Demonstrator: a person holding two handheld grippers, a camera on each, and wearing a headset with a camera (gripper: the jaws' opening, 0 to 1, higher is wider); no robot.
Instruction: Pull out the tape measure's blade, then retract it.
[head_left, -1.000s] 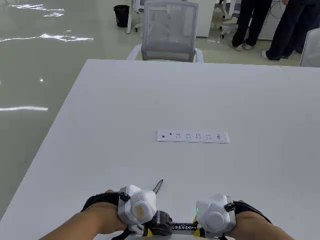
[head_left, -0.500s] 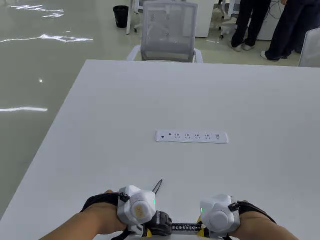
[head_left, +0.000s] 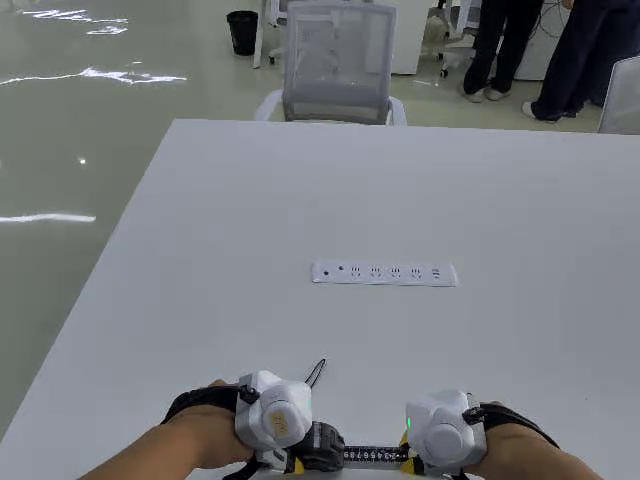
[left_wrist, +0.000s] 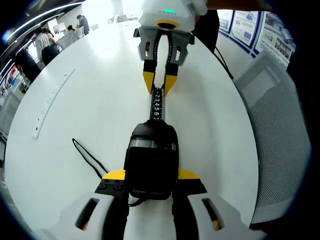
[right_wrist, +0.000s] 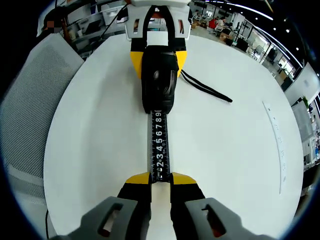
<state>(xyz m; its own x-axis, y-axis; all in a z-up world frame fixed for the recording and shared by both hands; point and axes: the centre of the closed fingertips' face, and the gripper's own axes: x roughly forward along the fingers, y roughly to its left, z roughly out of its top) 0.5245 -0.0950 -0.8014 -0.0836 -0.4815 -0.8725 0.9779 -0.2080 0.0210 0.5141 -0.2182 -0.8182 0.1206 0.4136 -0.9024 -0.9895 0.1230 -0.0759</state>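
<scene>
A black tape measure (left_wrist: 151, 159) lies at the near edge of the white table (head_left: 380, 200). My left gripper (left_wrist: 151, 176) is shut on its case, also seen as the tape measure (right_wrist: 159, 80) ahead in the right gripper view. A short stretch of black blade (right_wrist: 159, 147) with white numbers runs out of the case. My right gripper (right_wrist: 160, 177) is shut on the blade's end. In the head view the left gripper (head_left: 295, 465) and right gripper (head_left: 405, 462) face each other with the blade (head_left: 372, 455) between them. The case's black wrist strap (head_left: 316, 373) trails on the table.
A white power strip (head_left: 384, 273) lies mid-table. A grey mesh chair (head_left: 335, 65) stands at the far edge, and another chair back (left_wrist: 280, 125) is close behind me. People stand at the far right. A black bin (head_left: 242, 30) sits on the floor.
My right gripper has moved a little to the right, and slightly more blade shows between the grippers. The left gripper and the case have stayed put.
</scene>
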